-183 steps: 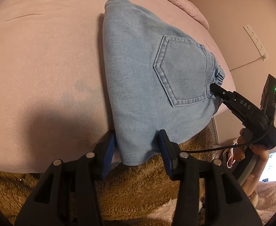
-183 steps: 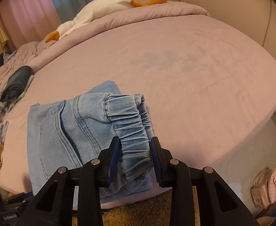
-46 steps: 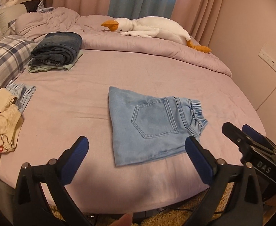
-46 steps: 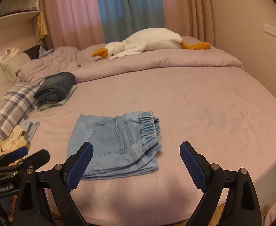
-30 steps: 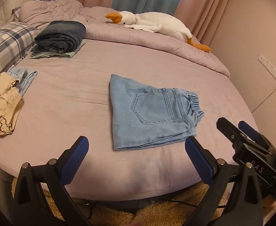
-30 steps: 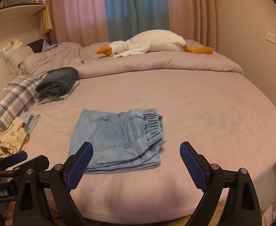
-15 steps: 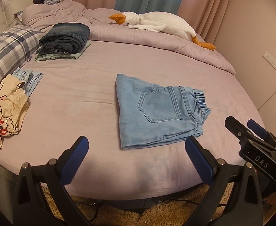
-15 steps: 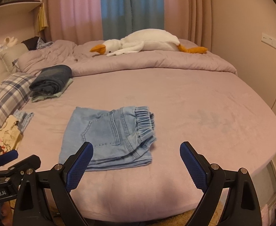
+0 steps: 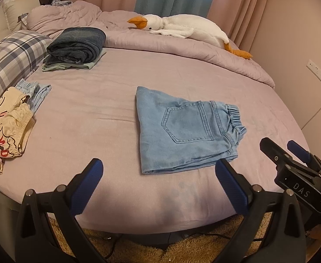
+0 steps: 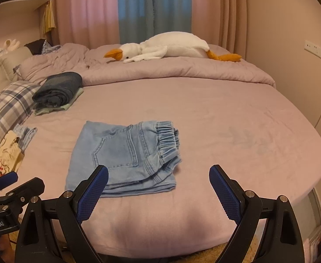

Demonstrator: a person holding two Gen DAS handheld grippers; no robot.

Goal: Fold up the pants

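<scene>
Left wrist view showed you had let go and backed off — both your left gripper (image 9: 158,182) and right gripper (image 10: 158,188) gaped wide and empty, the folded pants (image 9: 186,129) lying flat near the bed's (image 9: 94,100) near edge — probably finished.

From the left wrist view, white capitals "DAS" stand on the black body of the right tongs (image 9: 285,151), at the lower right. From the right wrist view, the black body of the left tongs (image 10: 13,180) carries white lettering cut off by the frame edge; what shows reads roughly "enRobot.AI". The cream printed garment (image 9: 4,129) at the bed's left edge bears pink letter-like marks, too crumpled to read.
</scene>
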